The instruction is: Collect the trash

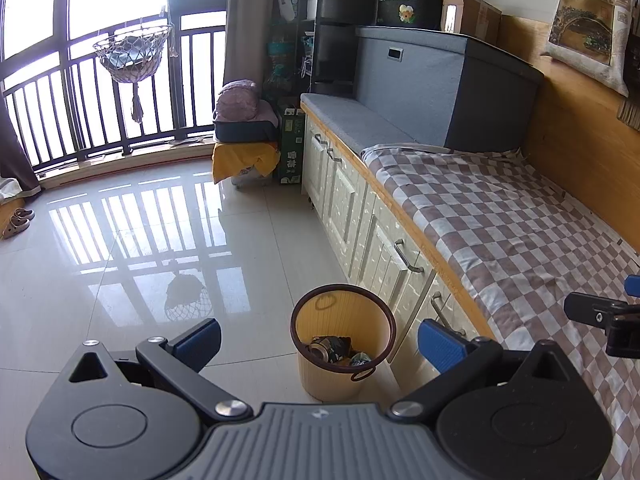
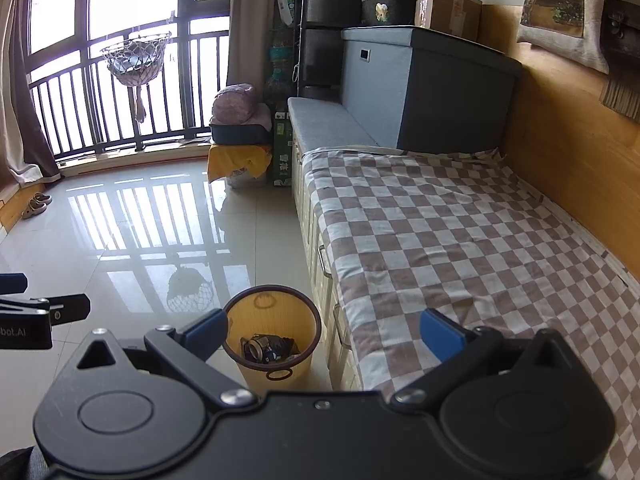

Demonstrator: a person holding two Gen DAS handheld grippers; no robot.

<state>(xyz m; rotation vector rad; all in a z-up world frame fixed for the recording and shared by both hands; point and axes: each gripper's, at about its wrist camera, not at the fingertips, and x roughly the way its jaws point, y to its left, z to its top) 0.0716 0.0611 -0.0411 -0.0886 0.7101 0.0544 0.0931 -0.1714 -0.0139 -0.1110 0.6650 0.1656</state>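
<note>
A round tan waste bin (image 1: 316, 308) with a dark rim stands on the tiled floor beside the white cabinet. It holds a crushed can (image 1: 322, 350) and dark wrappers. The bin also shows in the right wrist view (image 2: 256, 312), with the can (image 2: 256, 348) inside. My left gripper (image 1: 320, 340) is open and empty, above and just short of the bin. My right gripper (image 2: 324, 330) is open and empty, over the bin's right side and the bench edge. The right gripper's tip shows at the right of the left wrist view (image 1: 600, 316).
A checkered cloth (image 2: 440, 232) covers the bench on the right. White cabinet doors (image 1: 360, 216) with metal handles stand below it. A grey storage box (image 1: 432, 80), shelves and a covered stool (image 1: 244, 156) stand at the far end. Glossy floor (image 1: 140, 240) spreads left toward the window railing.
</note>
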